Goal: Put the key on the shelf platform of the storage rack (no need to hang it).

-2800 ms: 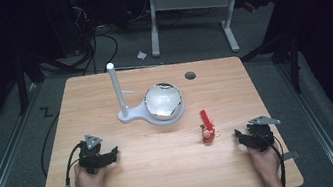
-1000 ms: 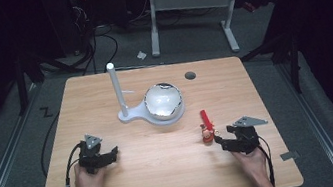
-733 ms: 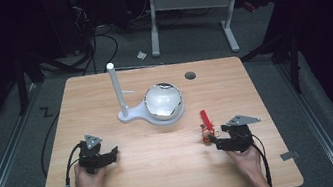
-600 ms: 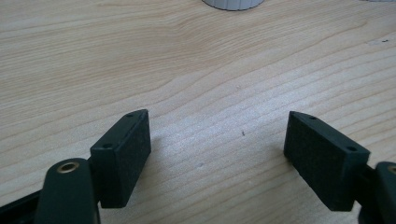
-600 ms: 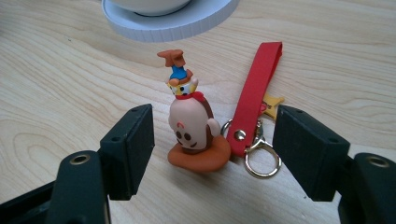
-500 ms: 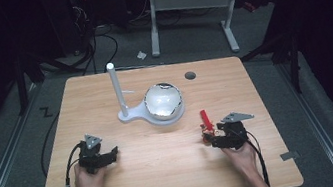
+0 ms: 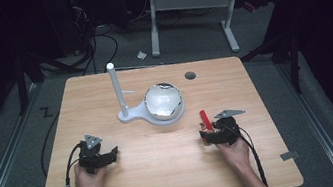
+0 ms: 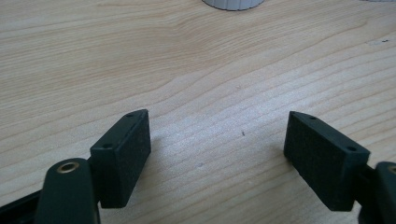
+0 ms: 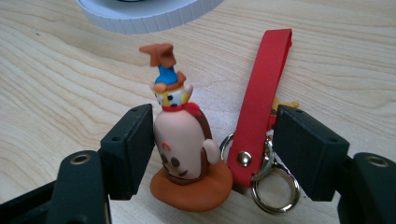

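Your right tool (image 7: 210, 135) has slid in from the counter's (image 7: 157, 176) right edge, and its open jaws now straddle the figurine keychain (image 9: 187, 154), not yet clamped. It lies near the counter's right front, just before the round white base (image 7: 163, 103). The figurine sits against one jaw, while the red strap (image 9: 261, 93) runs straight ahead, away from you, beside the other. Your left tool (image 7: 97, 156) rests well apart, jaws spread over bare wood.

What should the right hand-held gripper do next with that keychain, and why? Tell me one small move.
Probably close the right hand-held gripper. Its jaws stand open on either side of the keychain figure and red strap, both lying on the table, so closing should grip them.
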A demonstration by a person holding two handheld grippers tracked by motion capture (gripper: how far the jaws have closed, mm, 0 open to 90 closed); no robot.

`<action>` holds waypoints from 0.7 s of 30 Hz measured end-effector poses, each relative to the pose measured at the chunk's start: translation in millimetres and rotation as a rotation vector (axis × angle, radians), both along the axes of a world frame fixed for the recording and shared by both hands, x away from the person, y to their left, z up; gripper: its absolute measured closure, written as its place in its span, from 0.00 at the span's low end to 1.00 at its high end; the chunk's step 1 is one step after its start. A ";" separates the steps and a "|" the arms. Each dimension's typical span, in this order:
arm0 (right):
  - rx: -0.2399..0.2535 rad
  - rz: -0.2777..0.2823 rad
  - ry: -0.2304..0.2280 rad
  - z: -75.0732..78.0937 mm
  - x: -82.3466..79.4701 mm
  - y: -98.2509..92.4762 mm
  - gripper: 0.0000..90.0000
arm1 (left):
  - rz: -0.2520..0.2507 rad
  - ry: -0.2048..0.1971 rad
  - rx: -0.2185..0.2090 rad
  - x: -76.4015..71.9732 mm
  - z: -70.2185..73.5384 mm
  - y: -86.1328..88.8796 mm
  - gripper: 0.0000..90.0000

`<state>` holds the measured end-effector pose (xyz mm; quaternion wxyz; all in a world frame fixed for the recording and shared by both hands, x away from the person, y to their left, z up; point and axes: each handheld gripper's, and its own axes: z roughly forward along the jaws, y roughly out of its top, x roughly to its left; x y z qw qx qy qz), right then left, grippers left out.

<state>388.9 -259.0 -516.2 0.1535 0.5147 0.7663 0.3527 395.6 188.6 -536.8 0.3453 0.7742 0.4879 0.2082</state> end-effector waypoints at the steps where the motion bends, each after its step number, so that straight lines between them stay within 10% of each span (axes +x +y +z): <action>1: 0.000 0.003 0.000 -1.0 1.2 0.4 0.34 | 0.000 0.000 0.000 0.0 0.0 0.0 0.26; 9: -0.022 -0.001 0.013 -4.2 5.7 4.0 0.38 | 0.000 0.000 0.000 0.0 0.0 0.0 0.26; 21: -0.037 0.032 0.003 -0.3 8.3 8.0 0.69 | 0.000 -0.001 0.000 0.0 -0.1 -0.1 0.26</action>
